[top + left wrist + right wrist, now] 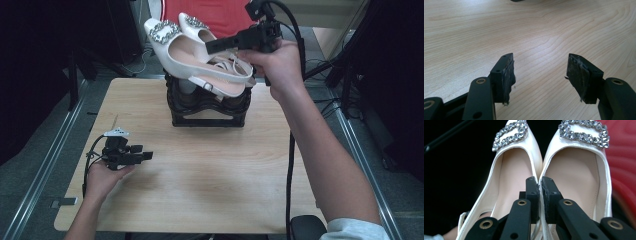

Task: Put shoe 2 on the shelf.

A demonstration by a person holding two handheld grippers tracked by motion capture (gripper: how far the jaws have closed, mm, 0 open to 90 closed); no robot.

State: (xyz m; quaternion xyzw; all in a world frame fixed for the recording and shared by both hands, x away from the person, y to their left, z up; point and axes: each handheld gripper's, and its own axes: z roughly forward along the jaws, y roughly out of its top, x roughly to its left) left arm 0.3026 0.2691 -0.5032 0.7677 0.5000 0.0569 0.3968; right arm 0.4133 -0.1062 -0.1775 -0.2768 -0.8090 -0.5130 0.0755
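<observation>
two grippers, left to right: the left gripper point(148, 155) rests low on the pale wooden table point(210, 180), jaws wide and empty. the right gripper point(539, 185) pinches the touching inner edges of two white satin slingback shoes with rhinestone buckles point(192, 47), lifted above the black plastic rack point(207, 102). they look light but slippery, with thin soft edges; a deeper pinch near the heels seems safer.

The left gripper point(540, 75) holds its two black jaws wide apart with nothing between their worn, frayed pads point(508, 77), just above the pale wood-grain tabletop point(536, 30)
</observation>
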